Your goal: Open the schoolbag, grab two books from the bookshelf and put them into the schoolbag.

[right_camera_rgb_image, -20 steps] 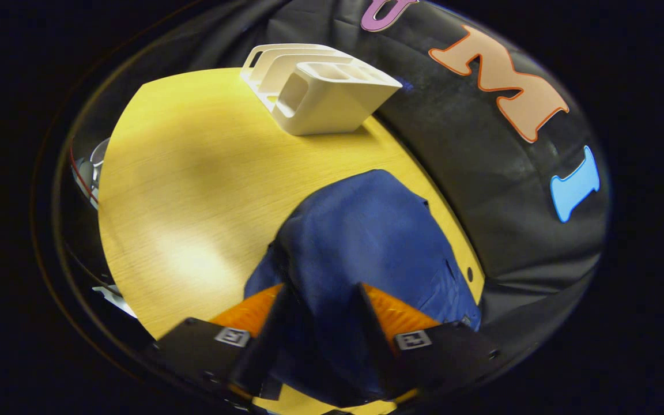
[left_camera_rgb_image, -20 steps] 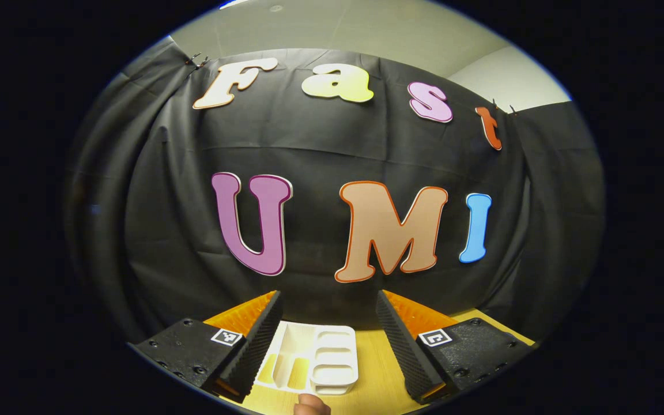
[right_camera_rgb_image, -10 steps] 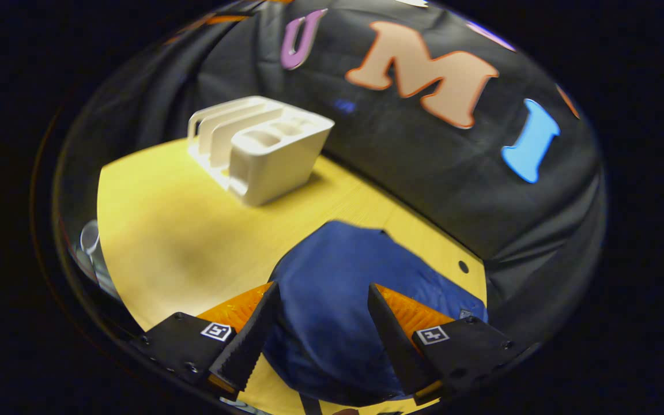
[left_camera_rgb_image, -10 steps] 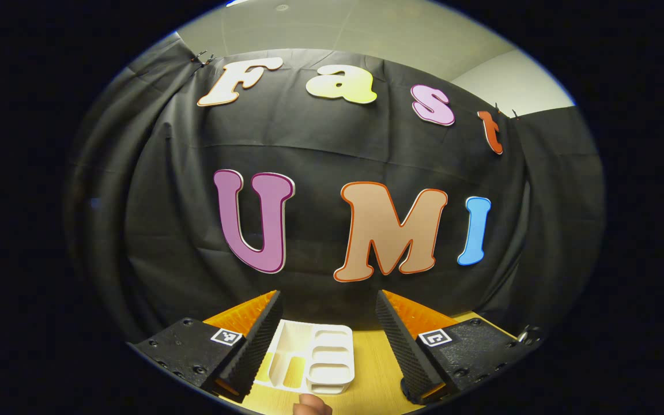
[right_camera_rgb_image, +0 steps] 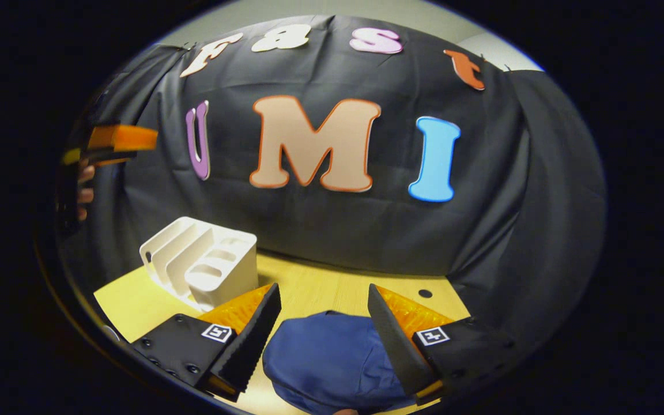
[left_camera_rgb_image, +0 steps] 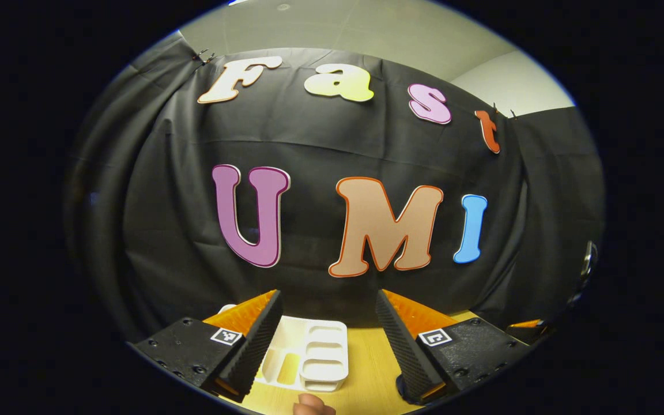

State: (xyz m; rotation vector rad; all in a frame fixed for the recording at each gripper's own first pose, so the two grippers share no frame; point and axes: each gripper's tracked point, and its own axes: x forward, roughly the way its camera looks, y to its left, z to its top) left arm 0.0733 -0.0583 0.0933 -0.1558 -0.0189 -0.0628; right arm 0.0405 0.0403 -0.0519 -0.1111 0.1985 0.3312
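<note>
The schoolbag point(right_camera_rgb_image: 332, 360) is dark blue cloth, a rounded slumped mound at the bottom centre of the right gripper view, lying on the yellow wood tabletop point(right_camera_rgb_image: 320, 288). The bookshelf point(right_camera_rgb_image: 202, 266) is a white plastic rack with upright dividers and small front compartments, standing upright at lower left of that view; its slots look empty. In the left gripper view it point(left_camera_rgb_image: 309, 360) sits at bottom centre.

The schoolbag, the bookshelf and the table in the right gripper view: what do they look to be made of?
The schoolbag looks like soft woven fabric, dark blue and matte: it slumps into a rounded mound with faint creases. The bookshelf seems moulded plastic, off-white and smooth, with thin rounded dividers and no seams. The table looks like light wood or wood-look laminate, with fine grain lines and a mild sheen; which one is unclear.
</note>
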